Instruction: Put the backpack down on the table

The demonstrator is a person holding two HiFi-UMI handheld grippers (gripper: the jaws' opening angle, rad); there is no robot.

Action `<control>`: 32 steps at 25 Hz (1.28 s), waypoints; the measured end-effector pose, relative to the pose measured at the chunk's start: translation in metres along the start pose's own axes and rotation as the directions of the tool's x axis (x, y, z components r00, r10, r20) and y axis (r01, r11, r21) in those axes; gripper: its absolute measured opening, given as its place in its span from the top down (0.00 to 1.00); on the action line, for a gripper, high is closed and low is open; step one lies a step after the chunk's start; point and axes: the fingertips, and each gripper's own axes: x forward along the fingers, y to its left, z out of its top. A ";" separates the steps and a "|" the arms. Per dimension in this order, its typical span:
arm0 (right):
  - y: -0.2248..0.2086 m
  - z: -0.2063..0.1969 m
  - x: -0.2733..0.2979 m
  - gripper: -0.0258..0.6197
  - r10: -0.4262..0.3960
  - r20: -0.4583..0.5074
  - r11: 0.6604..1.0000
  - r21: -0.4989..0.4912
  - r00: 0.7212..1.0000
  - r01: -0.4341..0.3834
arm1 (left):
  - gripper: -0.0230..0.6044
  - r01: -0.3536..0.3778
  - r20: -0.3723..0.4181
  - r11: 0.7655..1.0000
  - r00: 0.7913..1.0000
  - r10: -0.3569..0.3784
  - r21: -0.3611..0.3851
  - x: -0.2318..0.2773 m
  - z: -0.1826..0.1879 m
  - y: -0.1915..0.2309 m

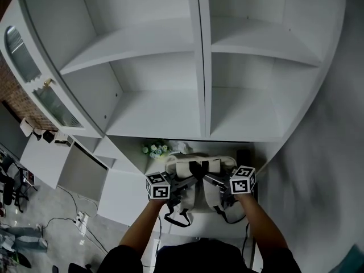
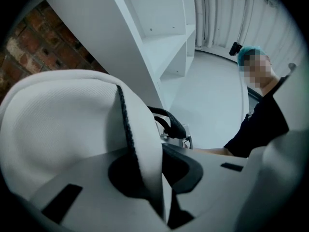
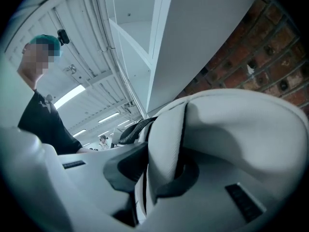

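A cream-white backpack (image 1: 196, 165) with a black top handle hangs upright between my two grippers, just over the white table (image 1: 207, 227) below the shelf unit. My left gripper (image 1: 181, 182) is shut on the backpack's left white strap (image 2: 140, 144), whose dark stitched edge runs between the jaws. My right gripper (image 1: 213, 181) is shut on the right white strap (image 3: 164, 144). The black handle (image 2: 170, 122) shows behind the strap, and again as the handle (image 3: 136, 129) in the right gripper view. Black strap ends (image 1: 175, 218) dangle below the pack.
A tall white shelf unit (image 1: 202, 67) rises right behind the table. A small bunch of pale flowers (image 1: 154, 149) stands at the table's back left. White drawers (image 1: 85, 172) and floor cables (image 1: 79, 218) lie left. Brick wall (image 2: 29, 62) stands beside the shelves.
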 end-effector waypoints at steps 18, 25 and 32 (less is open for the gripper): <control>-0.004 0.001 -0.008 0.78 -0.123 -0.017 0.991 -0.056 0.992 0.122 | 0.69 -0.074 0.032 0.997 0.997 0.074 -0.011 0.001 0.004 0.001; -0.009 -0.002 -0.018 0.76 -0.159 -0.017 0.986 -0.057 0.987 0.158 | 0.66 -0.117 0.051 0.993 0.992 0.119 -0.031 -0.014 0.002 0.004; -0.008 -0.003 -0.029 0.75 -0.182 -0.022 0.982 -0.059 0.983 0.181 | 0.66 -0.166 0.093 0.986 0.982 0.167 -0.020 -0.029 0.006 0.007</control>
